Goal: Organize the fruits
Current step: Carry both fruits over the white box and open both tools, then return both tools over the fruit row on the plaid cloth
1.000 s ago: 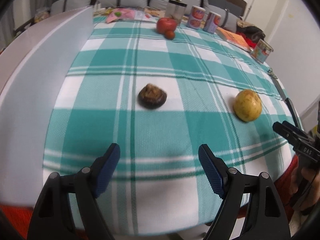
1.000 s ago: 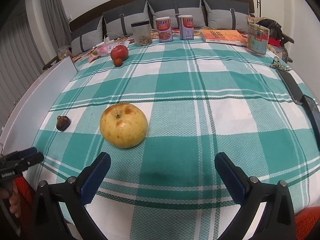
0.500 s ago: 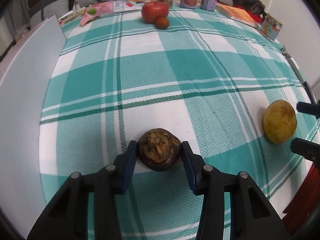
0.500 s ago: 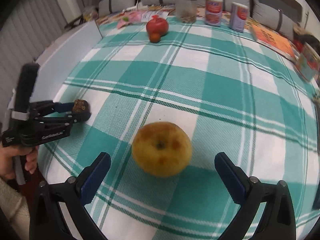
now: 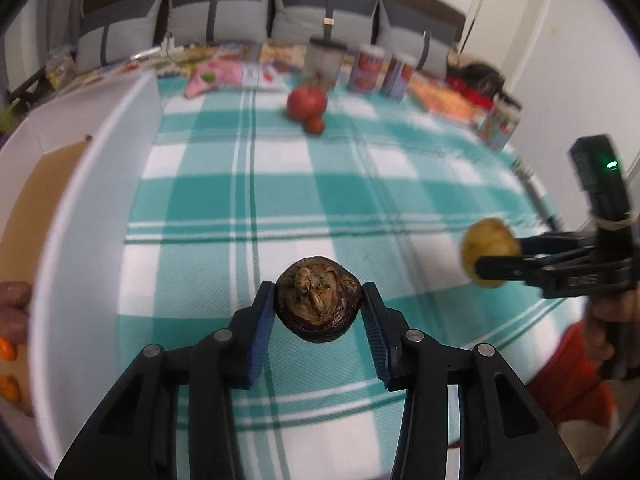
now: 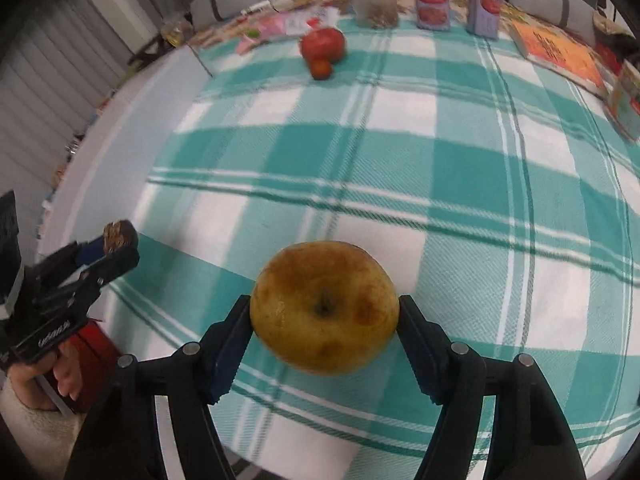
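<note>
The left hand-held gripper [image 5: 319,306] pinches a dark brown fruit [image 5: 318,298] above the checked worktop [image 5: 280,184], while the right hand-held gripper [image 6: 325,314] clamps a yellow apple [image 6: 325,306]; a red apple [image 6: 322,43] sits far back.

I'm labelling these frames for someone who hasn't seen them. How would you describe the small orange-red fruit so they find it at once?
Start at the green checked cloth and look toward its far end, before the row of cans. A red apple sits there, and the small fruit rests against its near side. It is much smaller and more orange than the apple.
</note>
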Tool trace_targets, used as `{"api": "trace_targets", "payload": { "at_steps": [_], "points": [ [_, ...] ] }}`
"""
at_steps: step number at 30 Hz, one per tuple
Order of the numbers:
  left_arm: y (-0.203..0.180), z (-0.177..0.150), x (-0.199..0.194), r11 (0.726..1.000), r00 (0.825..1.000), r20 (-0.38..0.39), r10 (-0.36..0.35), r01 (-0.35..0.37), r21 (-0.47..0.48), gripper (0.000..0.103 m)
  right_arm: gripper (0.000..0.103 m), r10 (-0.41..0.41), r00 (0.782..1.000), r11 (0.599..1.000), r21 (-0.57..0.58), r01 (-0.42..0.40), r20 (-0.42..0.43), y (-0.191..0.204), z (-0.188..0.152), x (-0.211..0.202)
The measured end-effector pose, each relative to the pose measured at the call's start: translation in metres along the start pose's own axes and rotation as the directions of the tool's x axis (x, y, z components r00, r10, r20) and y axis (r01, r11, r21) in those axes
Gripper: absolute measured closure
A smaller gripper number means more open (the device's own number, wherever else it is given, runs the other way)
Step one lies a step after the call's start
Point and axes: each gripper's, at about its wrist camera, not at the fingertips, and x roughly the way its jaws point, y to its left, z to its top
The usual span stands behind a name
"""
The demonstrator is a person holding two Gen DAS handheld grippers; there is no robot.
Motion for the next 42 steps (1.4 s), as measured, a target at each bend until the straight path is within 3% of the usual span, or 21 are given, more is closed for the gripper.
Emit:
{"api": "trace_targets", "payload": {
  "at_steps": [6, 8, 10, 14, 17, 20, 23, 29, 34, 35, 38, 42],
  "points": [
    [0.047, 0.035, -0.095, 0.997, 0.992, 0.122, -0.002, 0.012, -0.075, 0.059, 0.032, 0.127, 0.988, 0.987, -0.115, -0.117, 0.084, 0.083, 0.049, -0.035],
    [0.083, 0.04, -0.114, 0.992, 0.992, 0.12, 0.041, -0.026, -0.125, 0.059, 0.032, 0.183, 0.979, 0.973, -0.159, -0.167, 0.091, 0.12, 0.064, -0.038],
    [0.116, 0.04, -0.125, 0.982, 0.986, 0.112, 0.126, -0.108, -0.156, 0.059, 0.032, 0.222, 0.971, 0.959, -0.201, -0.201, 0.089, 0.153, 0.076, -0.036],
    [0.181, 0.024, -0.13, 0.947, 0.97, 0.056, 0.238, -0.219, -0.234, 0.059, 0.032, 0.272, 0.96, 0.925, -0.293, -0.243, 0.064, 0.226, 0.096, -0.017],
    [0.219, 0.004, -0.116, 0.918, 0.956, -0.03, 0.293, -0.29, -0.27, 0.059, 0.032, 0.318, 0.948, 0.895, -0.332, -0.297, 0.012, 0.277, 0.104, 0.008],
    [0.239, -0.013, -0.097, 0.906, 0.952, -0.107, 0.288, -0.307, -0.292, 0.059, 0.032, 0.328, 0.942, 0.861, -0.388, -0.328, -0.07, 0.327, 0.106, 0.044],
    [0.244, -0.027, -0.081, 0.908, 0.946, -0.163, 0.279, -0.315, -0.277, 0.059, 0.032, 0.267, 0.956, 0.841, -0.457, -0.291, -0.118, 0.367, 0.104, 0.082],
    [0.241, -0.039, -0.066, 0.909, 0.935, -0.212, 0.284, -0.333, -0.25, 0.058, 0.032, 0.114, 0.981, 0.836, -0.518, -0.179, -0.155, 0.403, 0.102, 0.148],
    [0.237, -0.044, -0.07, 0.906, 0.927, -0.198, 0.319, -0.359, -0.225, 0.055, 0.032, 0.067, 0.987, 0.824, -0.549, -0.139, -0.149, 0.402, 0.094, 0.163],
    [0.237, -0.044, -0.072, 0.904, 0.926, -0.193, 0.324, -0.363, -0.226, 0.049, 0.03, 0.073, 0.988, 0.824, -0.549, -0.138, -0.139, 0.402, 0.094, 0.162],
    [0.238, -0.046, -0.079, 0.892, 0.921, -0.17, 0.35, -0.383, -0.239, 0.027, 0.01, 0.095, 0.988, 0.833, -0.534, -0.146, -0.122, 0.397, 0.097, 0.153],
    [0.232, -0.048, -0.099, 0.877, 0.919, -0.106, 0.379, -0.393, -0.277, 0.024, 0.006, 0.125, 0.991, 0.84, -0.526, -0.135, -0.056, 0.386, 0.095, 0.124]
  ]
}}
